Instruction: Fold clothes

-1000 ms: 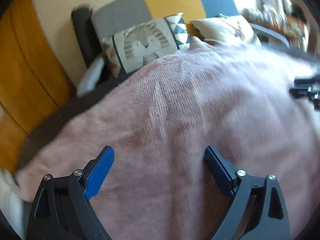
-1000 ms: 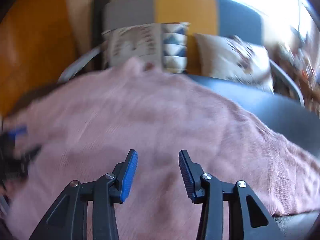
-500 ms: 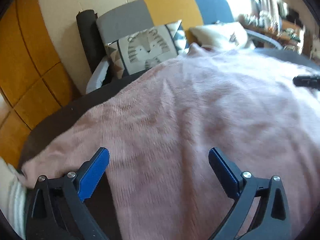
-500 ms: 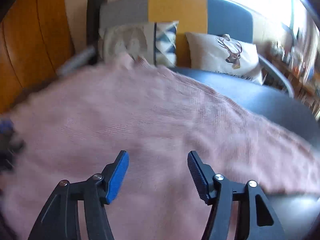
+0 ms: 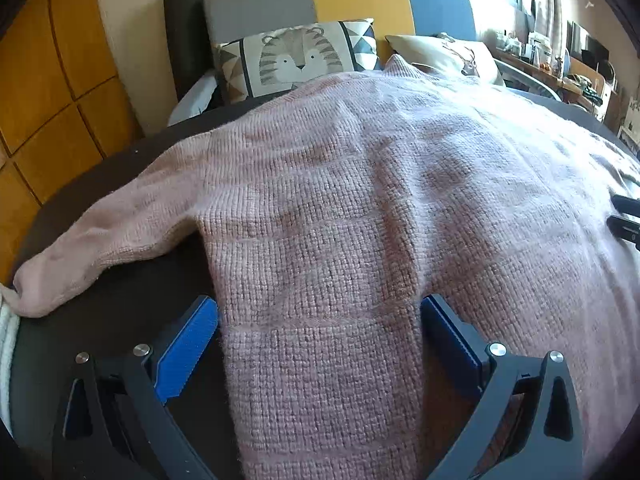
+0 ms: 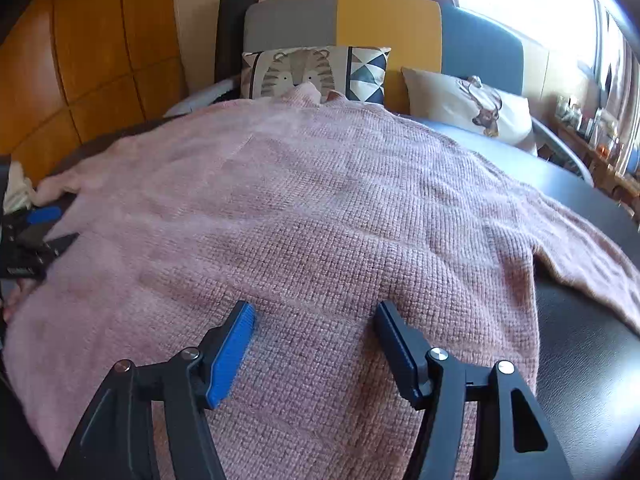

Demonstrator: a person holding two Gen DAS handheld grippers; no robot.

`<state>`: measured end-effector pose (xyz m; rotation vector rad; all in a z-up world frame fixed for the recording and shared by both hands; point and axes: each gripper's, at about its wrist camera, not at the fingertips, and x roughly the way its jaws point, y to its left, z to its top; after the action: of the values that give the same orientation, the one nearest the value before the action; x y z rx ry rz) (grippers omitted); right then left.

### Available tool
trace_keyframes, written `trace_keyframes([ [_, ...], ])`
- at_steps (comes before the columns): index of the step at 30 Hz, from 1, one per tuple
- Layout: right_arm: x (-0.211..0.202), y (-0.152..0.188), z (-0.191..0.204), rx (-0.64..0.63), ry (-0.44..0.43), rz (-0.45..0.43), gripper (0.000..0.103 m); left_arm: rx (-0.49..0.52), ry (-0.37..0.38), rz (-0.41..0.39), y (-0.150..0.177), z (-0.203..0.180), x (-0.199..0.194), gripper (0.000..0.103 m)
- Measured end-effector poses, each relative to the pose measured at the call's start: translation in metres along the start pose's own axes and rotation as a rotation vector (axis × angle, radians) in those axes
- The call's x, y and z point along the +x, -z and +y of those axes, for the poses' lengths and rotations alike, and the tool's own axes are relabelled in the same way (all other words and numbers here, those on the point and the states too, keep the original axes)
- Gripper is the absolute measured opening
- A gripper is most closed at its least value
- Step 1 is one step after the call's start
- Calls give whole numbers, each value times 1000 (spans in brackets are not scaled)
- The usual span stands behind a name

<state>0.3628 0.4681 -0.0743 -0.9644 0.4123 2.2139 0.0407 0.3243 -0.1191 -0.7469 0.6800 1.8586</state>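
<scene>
Behind the dark tabletop [image 5: 120, 184] runs a sofa in grey, yellow and blue, with a tiger cushion [image 5: 298, 60] and a deer cushion [image 6: 476, 108] leaning on it and orange panelling off to one side. A pink knitted sweater [image 5: 360, 208] lies spread flat over the tabletop, collar toward the sofa, one sleeve [image 5: 104, 236] trailing out to the tabletop's edge in the left wrist view and the other sleeve [image 6: 592, 248] running off on the opposite side in the right wrist view. The step in hand looks like the end of laying out: the garment is flat and unfolded, so the first fold has not begun. The left gripper [image 5: 320, 344] stands wide open low over the sweater's near side edge, one finger over bare tabletop and the other over the knit, with nothing clamped. The right gripper [image 6: 314, 340] is also open, its jaws having just been widening, and it hovers above the body of the sweater near the hem, holding nothing; only flat knit lies below the gap. Next, I judge, each gripper must pinch a sleeve or a side edge and carry it inward across the body. The loose knit may bunch or drag, so a firm bite on the edge is wanted.
</scene>
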Motion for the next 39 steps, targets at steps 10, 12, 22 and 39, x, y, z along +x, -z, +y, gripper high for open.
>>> trace_keyframes([
  [10, -15, 4, 8, 47, 22, 2, 64, -53, -5, -134, 24, 5, -54, 102],
  [12, -28, 11, 13, 86, -16, -18, 64, -73, -4, -156, 35, 6, -64, 102],
  [22, -35, 33, 30, 27, 22, -49, 65, -150, -46, -52, 49, 17, -45, 102],
  [39, -1, -10, 87, -79, -42, 17, 24, -1, -43, -76, 17, -40, -34, 102],
])
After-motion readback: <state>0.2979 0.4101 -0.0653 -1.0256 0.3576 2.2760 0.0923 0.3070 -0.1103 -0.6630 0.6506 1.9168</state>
